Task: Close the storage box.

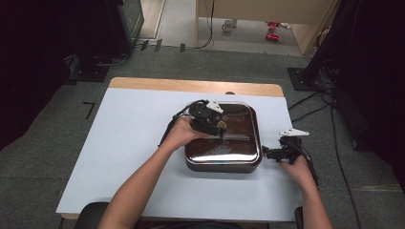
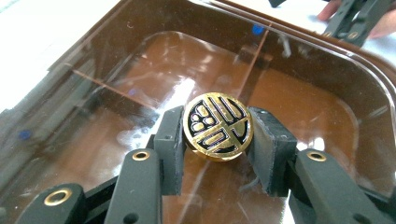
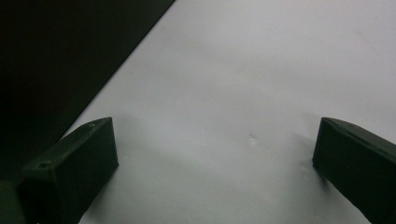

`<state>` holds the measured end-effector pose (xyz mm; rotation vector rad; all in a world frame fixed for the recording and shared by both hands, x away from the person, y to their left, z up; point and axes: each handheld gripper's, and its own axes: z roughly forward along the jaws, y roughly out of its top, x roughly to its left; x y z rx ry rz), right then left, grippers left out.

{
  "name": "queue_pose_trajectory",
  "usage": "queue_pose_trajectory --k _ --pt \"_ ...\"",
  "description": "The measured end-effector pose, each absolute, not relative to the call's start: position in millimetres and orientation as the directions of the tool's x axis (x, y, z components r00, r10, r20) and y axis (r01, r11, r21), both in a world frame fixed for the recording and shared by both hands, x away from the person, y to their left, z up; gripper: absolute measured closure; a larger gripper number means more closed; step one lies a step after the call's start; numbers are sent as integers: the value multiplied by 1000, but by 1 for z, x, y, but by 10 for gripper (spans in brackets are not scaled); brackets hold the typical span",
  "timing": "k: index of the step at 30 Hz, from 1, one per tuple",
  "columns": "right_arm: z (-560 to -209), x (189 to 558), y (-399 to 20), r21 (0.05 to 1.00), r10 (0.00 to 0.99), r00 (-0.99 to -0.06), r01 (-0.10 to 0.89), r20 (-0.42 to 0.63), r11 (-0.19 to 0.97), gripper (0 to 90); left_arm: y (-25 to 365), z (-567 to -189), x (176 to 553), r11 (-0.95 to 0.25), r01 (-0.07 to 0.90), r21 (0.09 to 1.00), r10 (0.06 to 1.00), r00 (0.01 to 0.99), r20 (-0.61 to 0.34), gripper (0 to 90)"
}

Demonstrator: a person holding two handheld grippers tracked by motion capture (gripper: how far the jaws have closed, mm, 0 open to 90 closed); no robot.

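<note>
A square brown box with a clear lid (image 1: 223,136) sits at the middle right of the white table cover. On the lid's middle stands a round gold-and-black knob (image 2: 218,126). My left gripper (image 2: 218,135) is shut on that knob, one pad on each side; it is over the lid (image 1: 217,125) in the high view. My right gripper (image 1: 268,153) rests by the box's right side, near the table. Its jaws stand wide apart over bare white cover (image 3: 219,140), nothing between them.
The white cover (image 1: 129,143) has open room left of the box and in front of it. A dark wall of the box (image 3: 56,60) lies close to the right gripper's left. Cables (image 1: 315,102) and black stands ring the table on the grey floor.
</note>
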<state>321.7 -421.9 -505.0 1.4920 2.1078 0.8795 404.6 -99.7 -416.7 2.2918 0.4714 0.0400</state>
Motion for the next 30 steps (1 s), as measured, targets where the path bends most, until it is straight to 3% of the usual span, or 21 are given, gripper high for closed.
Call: queue_pose_trajectory --k 18,22,30 --pt "-505 322 -422 697 939 -342 680 28 227 0 -104 -422 406 -628 355 693 337 926 -169 579" --pt "-505 322 -422 697 939 -342 680 28 226 0 -102 -419 407 -610 383 693 356 915 -191 444" --pt "-505 322 -422 697 939 -343 680 27 228 0 -86 -405 397 -598 387 702 402 902 -155 320"
